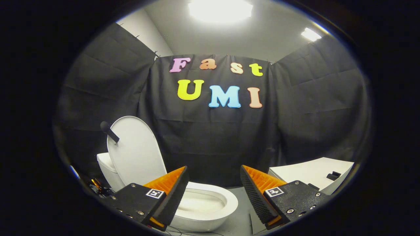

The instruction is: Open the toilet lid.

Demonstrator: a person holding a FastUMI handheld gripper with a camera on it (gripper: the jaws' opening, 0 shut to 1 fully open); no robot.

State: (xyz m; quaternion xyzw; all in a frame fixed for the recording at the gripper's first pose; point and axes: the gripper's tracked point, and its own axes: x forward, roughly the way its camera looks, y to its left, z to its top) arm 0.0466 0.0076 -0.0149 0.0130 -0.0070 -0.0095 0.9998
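The toilet [210, 206] stands on the floor by the booth's back wall, its bowl partly behind the left finger. Its lid [136, 154] already stands upright against the tank [106, 167], long axis near vertical, ahead and left of the gripper [213, 177]. The fingers are spread wide, holding nothing. The task looks done; retreat remains.

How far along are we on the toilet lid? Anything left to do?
Done: the toilet lid stands raised, leaning back against the tank, and the bowl is uncovered. In hand: nothing; the gripper is open, its fingers apart with the bowl just beyond them. Left: apparently only pulling away.
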